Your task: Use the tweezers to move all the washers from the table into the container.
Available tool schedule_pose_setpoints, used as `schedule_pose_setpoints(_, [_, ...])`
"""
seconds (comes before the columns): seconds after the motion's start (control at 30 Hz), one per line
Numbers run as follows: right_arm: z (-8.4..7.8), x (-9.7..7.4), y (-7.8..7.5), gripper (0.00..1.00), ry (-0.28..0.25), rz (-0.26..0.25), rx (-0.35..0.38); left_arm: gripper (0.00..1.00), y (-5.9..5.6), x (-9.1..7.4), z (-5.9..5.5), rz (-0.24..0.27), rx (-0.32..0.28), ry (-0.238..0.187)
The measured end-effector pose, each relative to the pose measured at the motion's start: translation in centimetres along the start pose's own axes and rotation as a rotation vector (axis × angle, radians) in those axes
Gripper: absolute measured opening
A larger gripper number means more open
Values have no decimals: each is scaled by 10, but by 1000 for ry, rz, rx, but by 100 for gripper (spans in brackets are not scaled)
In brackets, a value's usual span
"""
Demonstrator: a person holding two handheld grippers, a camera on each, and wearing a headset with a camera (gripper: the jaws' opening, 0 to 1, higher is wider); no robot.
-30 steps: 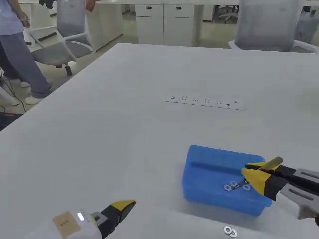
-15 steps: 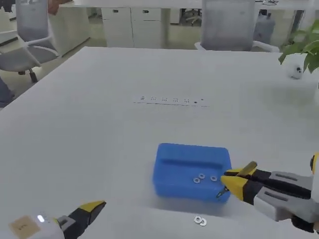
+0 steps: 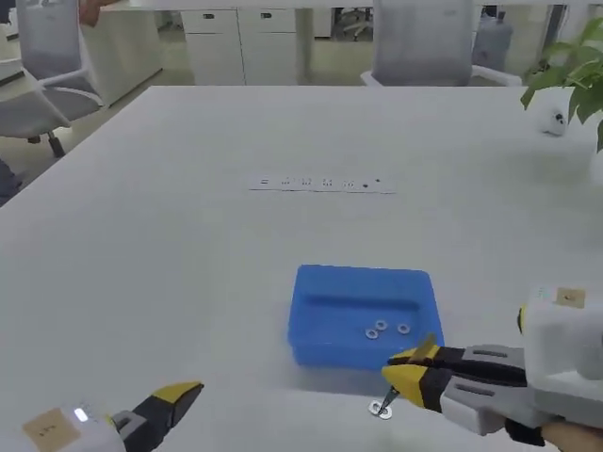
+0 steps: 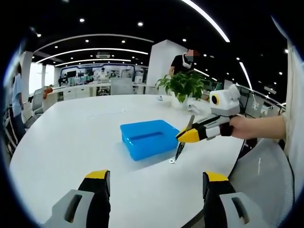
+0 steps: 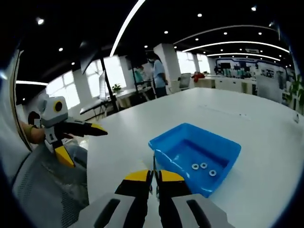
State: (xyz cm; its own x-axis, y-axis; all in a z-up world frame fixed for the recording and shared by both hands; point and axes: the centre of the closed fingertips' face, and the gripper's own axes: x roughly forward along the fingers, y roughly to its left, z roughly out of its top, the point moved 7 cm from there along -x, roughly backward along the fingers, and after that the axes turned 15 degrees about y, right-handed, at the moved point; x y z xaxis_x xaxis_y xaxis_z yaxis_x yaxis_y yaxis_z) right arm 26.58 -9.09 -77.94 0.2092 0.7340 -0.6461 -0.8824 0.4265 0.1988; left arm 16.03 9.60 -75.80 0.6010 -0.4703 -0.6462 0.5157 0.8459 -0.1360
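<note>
Down at the near left, the left gripper [image 4: 156,176] hangs low over the white table [image 3: 188,235]. Its yellow-tipped jaws are spread wide with nothing between them. It is well apart from everything else on the table.

Towards the middle, a little further in, sits the blue container [image 3: 363,282], a shallow open tray. Three washers [image 3: 377,330] lie on its floor, close together on the near right side. Beyond it, further across the table, a row of sockets [image 3: 320,184] is set flush into the top.

Just off the container's near edge, on the bare table, lies one more washer [image 3: 381,410]. The right gripper [image 3: 407,369] comes in from the right and is held by a hand [image 4: 240,127]. Its jaws are pinched nearly together on the tweezers [image 4: 180,149], which slant down and to the left from the jaw tips. The tweezer points are right at that loose washer. From here I cannot tell whether they touch it or have it between them. The right gripper view looks past its own closed jaws at the container, with the thin tweezers running out between them.

At the far right edge of the table stands a leafy green plant [image 3: 565,75], and a grey chair [image 3: 419,38] is pushed up to the far side.
</note>
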Motion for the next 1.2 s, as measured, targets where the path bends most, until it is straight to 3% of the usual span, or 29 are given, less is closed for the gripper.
schedule_pose_setpoints(0.1, [-1,6,-4,3,44,-13,-44,81,1,-1,0,5,-5,-4])
schedule_pose_setpoints(0.27, [0,6,-8,4,38,13,-33,81,3,-1,0,15,-20,-12])
schedule_pose_setpoints(0.6, [1,13,-1,4,82,49,-91,81,1,0,-1,4,-4,4])
schedule_pose_setpoints(0.77, [4,17,9,3,135,33,-237,80,2,0,-1,6,-7,3])
schedule_pose_setpoints(0.83, [6,18,11,2,149,4,-228,80,2,0,-1,10,-5,3])
schedule_pose_setpoints(1.0, [6,19,12,2,124,-31,-218,80,4,-1,-1,18,-13,-2])
schedule_pose_setpoints(1.07, [9,17,10,2,71,-28,-151,80,4,-1,-1,16,-15,-2])
schedule_pose_setpoints(1.1, [12,15,10,2,54,0,-97,80,3,0,-1,14,-14,0])
schedule_pose_setpoints(1.2, [18,9,8,2,16,-7,-57,80,3,0,-1,11,-7,4])
